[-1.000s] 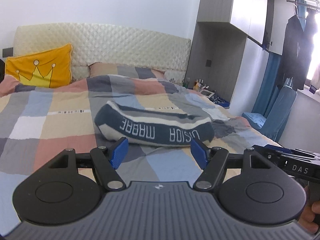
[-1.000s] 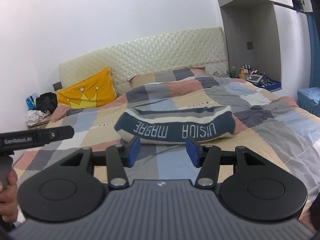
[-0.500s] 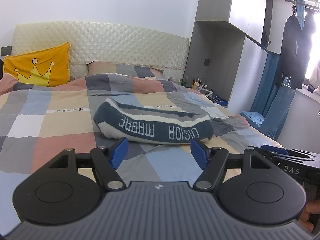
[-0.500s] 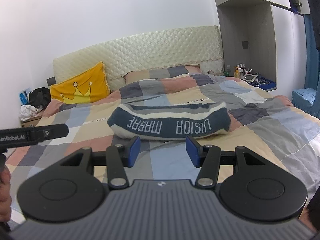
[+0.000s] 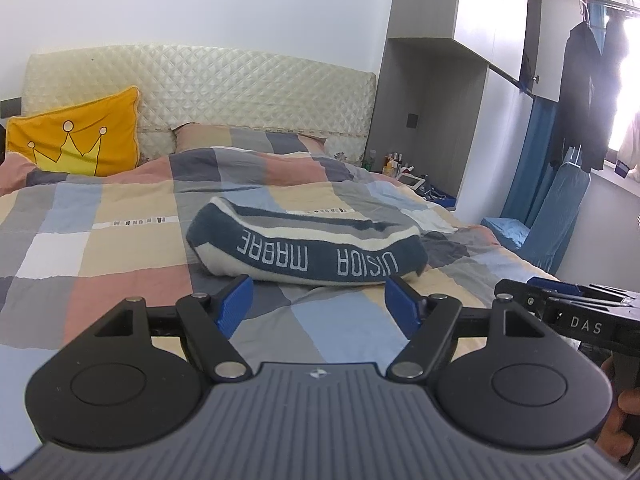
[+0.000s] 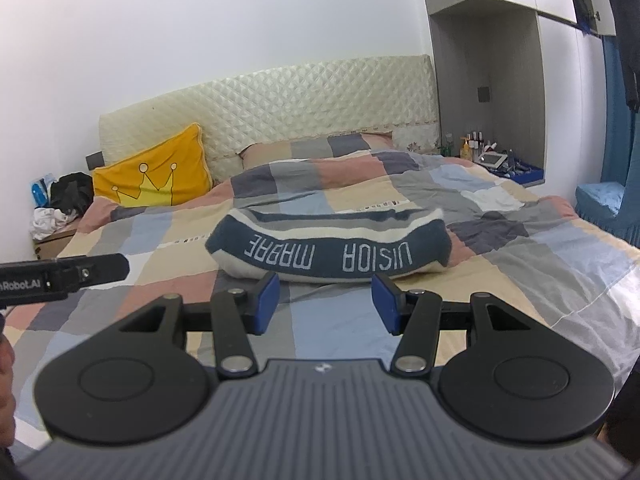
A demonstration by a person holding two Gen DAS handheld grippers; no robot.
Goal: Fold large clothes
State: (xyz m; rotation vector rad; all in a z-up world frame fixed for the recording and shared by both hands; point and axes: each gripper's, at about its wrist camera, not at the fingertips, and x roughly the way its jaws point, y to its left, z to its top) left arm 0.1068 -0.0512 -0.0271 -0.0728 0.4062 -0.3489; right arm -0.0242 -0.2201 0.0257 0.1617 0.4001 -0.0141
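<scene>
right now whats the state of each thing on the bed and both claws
folded garment: folded into a thick bundle, lying on the quilt, not held
left claw: jaws opening, nothing between them, short of the garment
right claw: open, empty, short of the garment
checked quilt: spread over the bed, slightly rumpled
yellow crown pillow: propped against the headboard

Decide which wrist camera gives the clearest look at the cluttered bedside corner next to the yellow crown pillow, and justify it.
The right wrist view. There the bedside clutter, dark and white items on a low surface, sits left of the yellow crown pillow. The left wrist view shows the pillow at its left edge and cuts that corner off.
</scene>
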